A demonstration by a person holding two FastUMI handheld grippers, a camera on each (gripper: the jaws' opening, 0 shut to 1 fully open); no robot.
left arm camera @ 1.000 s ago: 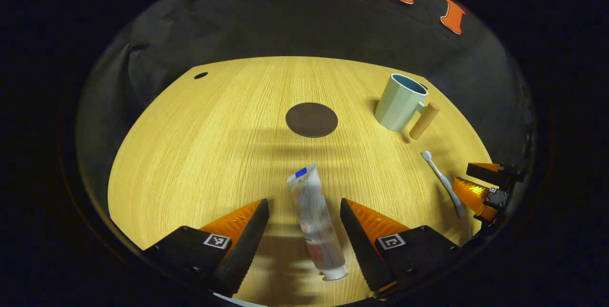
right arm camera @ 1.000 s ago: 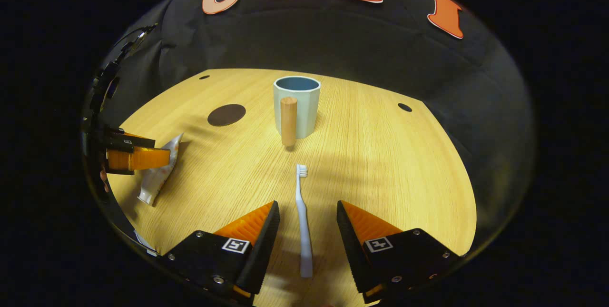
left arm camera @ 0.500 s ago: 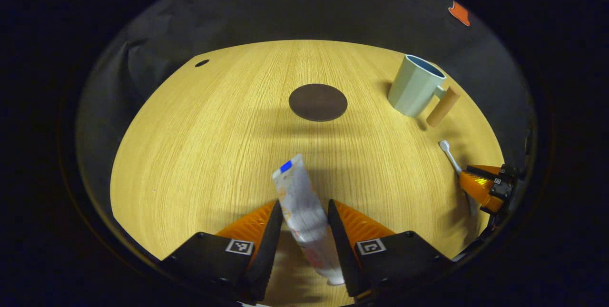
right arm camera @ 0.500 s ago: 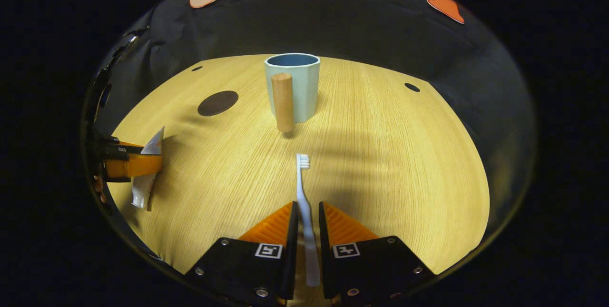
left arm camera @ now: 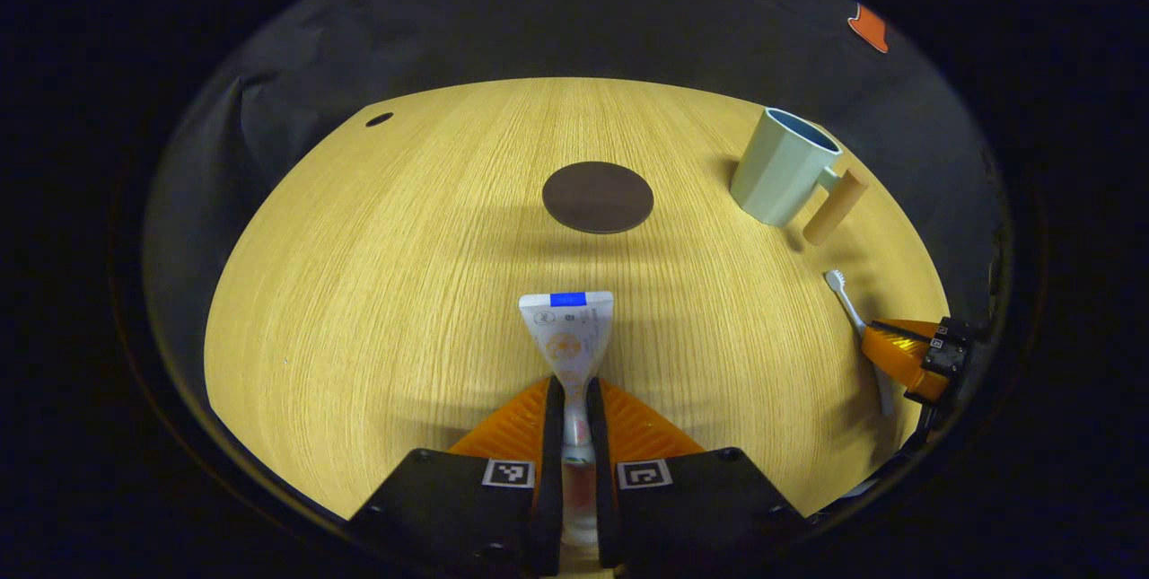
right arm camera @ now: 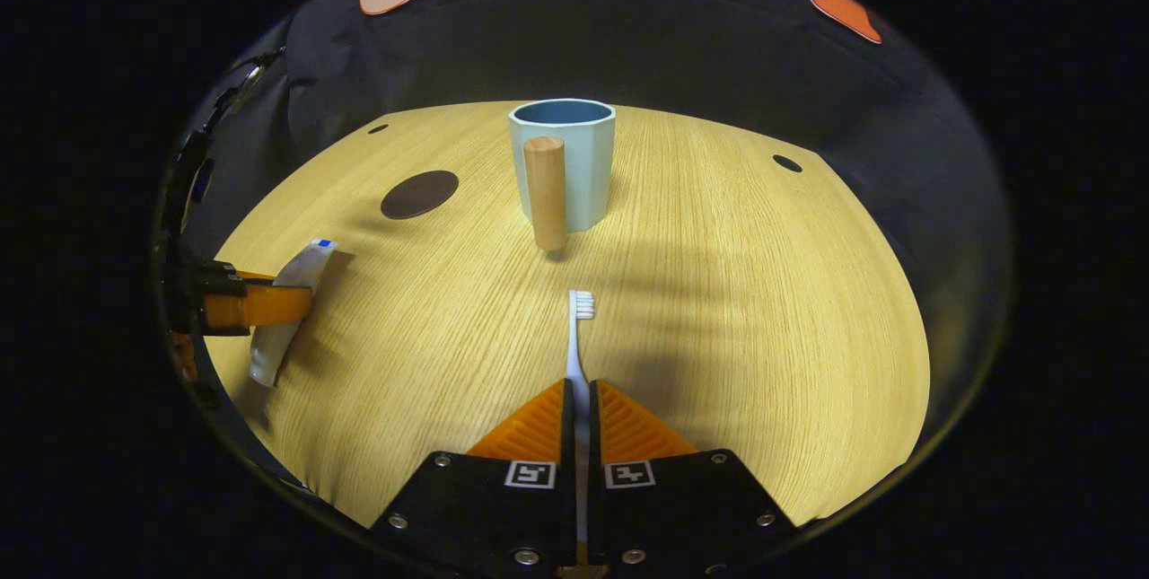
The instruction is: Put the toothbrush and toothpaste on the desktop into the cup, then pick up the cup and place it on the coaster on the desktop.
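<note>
Left gripper view: the left hand-held gripper [left arm camera: 574,435] is clamped on the toothpaste tube [left arm camera: 568,337] at lower centre; the coaster [left arm camera: 597,197] lies bare mid-frame.

Right gripper view: the right hand-held gripper [right arm camera: 579,435] pinches the toothbrush [right arm camera: 576,337]; the cup [right arm camera: 564,162], upper centre, looks empty. Every placement remains.

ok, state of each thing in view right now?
left gripper: shut on the toothpaste
right gripper: shut on the toothbrush
cup: upright on the desktop, nothing visible inside
coaster: bare, flat on the desktop
</note>
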